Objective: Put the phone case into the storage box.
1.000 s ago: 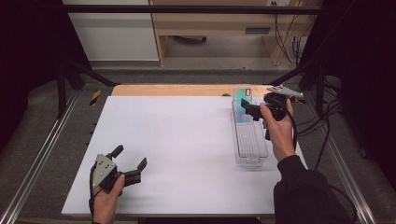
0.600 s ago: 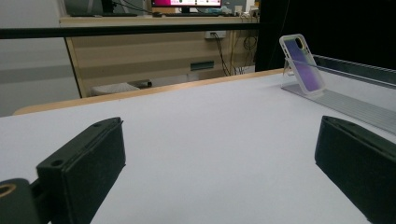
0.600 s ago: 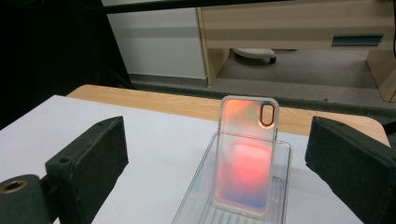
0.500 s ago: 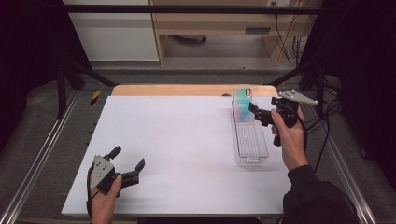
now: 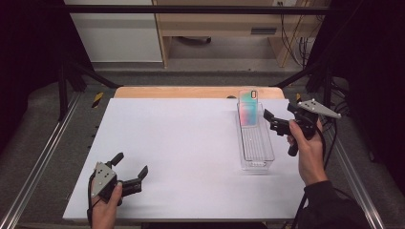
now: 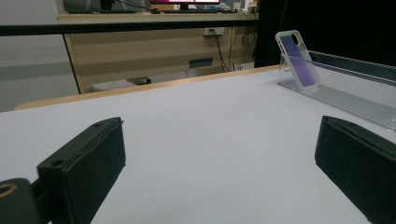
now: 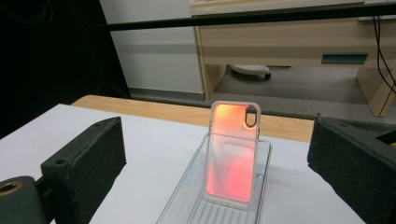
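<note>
Right gripper (image 5: 276, 122): jaws spread with nothing between them — they had just been opening a little; held above the table's right edge, just right of the tray, pointing left toward the case.
Left gripper (image 5: 130, 171): jaws spread and empty, low over the near left part of the table.
Case (image 7: 232, 150): upright, tilted back against the far end wall of the tray — apart from both grippers.
Tray (image 5: 261, 162): clear, long, on the table's right side, running near to far.
Table (image 5: 181, 138): white top.
</note>
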Action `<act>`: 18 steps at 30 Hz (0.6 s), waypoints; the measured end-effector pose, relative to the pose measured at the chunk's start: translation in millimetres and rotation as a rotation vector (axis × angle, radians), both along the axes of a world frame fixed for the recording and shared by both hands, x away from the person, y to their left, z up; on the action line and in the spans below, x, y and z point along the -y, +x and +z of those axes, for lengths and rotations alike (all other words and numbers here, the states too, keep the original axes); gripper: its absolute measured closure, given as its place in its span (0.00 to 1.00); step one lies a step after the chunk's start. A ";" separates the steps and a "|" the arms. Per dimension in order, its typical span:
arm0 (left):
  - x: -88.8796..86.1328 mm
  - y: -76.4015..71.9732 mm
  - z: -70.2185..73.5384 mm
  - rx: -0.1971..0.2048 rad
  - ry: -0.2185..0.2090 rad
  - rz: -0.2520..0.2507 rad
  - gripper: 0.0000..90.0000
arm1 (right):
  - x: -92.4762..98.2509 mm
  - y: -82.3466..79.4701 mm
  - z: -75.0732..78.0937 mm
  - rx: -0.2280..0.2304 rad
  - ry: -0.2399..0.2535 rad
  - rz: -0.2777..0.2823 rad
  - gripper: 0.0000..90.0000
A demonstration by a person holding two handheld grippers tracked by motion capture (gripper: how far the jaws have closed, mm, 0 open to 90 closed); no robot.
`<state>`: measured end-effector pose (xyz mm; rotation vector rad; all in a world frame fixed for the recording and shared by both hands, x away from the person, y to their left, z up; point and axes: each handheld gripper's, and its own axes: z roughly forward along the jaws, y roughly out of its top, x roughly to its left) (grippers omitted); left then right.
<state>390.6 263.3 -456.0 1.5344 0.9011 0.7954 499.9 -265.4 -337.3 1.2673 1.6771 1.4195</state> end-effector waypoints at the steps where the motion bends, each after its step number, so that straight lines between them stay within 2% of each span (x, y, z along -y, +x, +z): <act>1: -1.1 -0.8 -0.1 -0.001 -0.001 0.004 0.01 | 1.3 -2.9 -0.5 0.004 0.004 0.000 0.05; 9: -10.4 -3.8 -1.2 -0.008 -0.017 0.022 0.01 | 14.9 -18.1 -2.4 0.043 0.024 -0.011 0.05; 18: -10.4 -1.6 -3.8 -0.022 -0.008 0.019 0.01 | 32.9 -29.6 -16.6 0.040 0.043 -0.028 0.05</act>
